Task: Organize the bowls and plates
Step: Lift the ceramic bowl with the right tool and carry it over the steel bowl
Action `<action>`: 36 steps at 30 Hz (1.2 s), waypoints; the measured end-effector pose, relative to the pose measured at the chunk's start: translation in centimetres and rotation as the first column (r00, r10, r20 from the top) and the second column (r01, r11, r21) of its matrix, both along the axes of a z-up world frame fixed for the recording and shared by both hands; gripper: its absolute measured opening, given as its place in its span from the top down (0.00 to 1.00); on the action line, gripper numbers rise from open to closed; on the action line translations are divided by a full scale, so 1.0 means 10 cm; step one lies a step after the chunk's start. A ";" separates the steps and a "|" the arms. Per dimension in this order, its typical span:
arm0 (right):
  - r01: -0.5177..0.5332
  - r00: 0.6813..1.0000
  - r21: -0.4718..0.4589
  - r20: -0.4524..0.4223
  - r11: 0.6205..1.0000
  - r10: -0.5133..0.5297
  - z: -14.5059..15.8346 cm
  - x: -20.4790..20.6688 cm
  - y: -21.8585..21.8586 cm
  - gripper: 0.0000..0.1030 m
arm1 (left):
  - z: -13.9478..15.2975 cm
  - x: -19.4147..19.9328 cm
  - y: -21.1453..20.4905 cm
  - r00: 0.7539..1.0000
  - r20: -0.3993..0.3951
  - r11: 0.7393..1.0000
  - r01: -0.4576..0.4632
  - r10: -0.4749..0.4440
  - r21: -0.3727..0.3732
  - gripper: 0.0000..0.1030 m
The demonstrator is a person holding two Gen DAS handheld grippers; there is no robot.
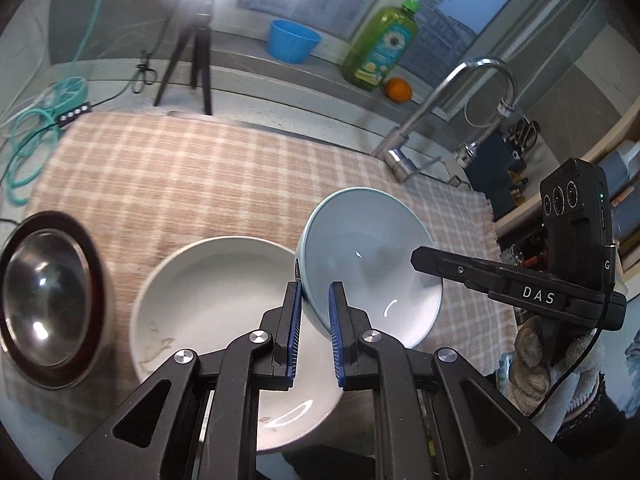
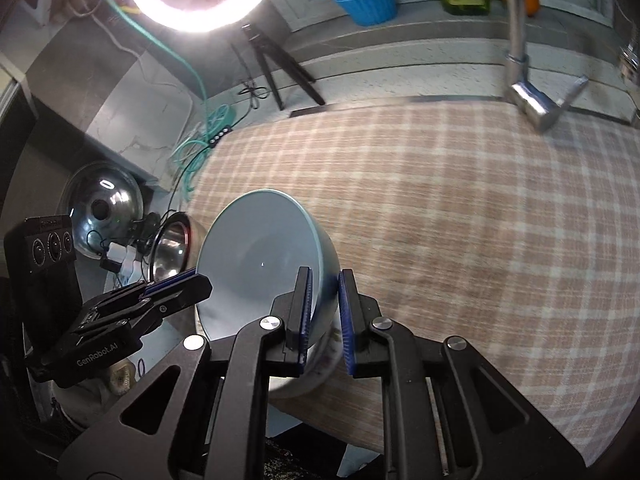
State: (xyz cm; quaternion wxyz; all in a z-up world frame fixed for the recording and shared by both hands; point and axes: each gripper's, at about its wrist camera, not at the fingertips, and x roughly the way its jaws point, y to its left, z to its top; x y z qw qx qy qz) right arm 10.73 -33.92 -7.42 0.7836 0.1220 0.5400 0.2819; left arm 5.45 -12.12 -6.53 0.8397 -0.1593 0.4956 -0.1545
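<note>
A pale blue bowl point(image 1: 372, 264) is held tilted above the checked cloth point(image 1: 200, 176). My left gripper point(image 1: 314, 332) is shut on its left rim. My right gripper point(image 2: 324, 316) is shut on its right rim; it shows in the left wrist view point(image 1: 424, 260) reaching in from the right. The bowl point(image 2: 260, 256) hangs over the edge of a white plate point(image 1: 224, 304) that lies on the cloth. The left gripper also shows in the right wrist view point(image 2: 192, 284). A steel bowl point(image 1: 48, 300) sits at the left.
A tap point(image 1: 432, 120) stands at the back right. A tripod point(image 1: 192, 56), blue tub point(image 1: 292, 40), green soap bottle point(image 1: 380, 48) and orange point(image 1: 398, 90) line the back. Teal hose point(image 1: 36, 136) coils at the left. A steel lid point(image 2: 104, 208) lies off the cloth.
</note>
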 end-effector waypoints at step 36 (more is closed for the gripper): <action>-0.325 0.946 -0.039 -0.005 0.945 0.325 -0.09 -0.03 2.33 0.87 | -0.08 -0.56 1.92 0.934 -0.033 0.934 -0.357 0.356 -0.001 0.88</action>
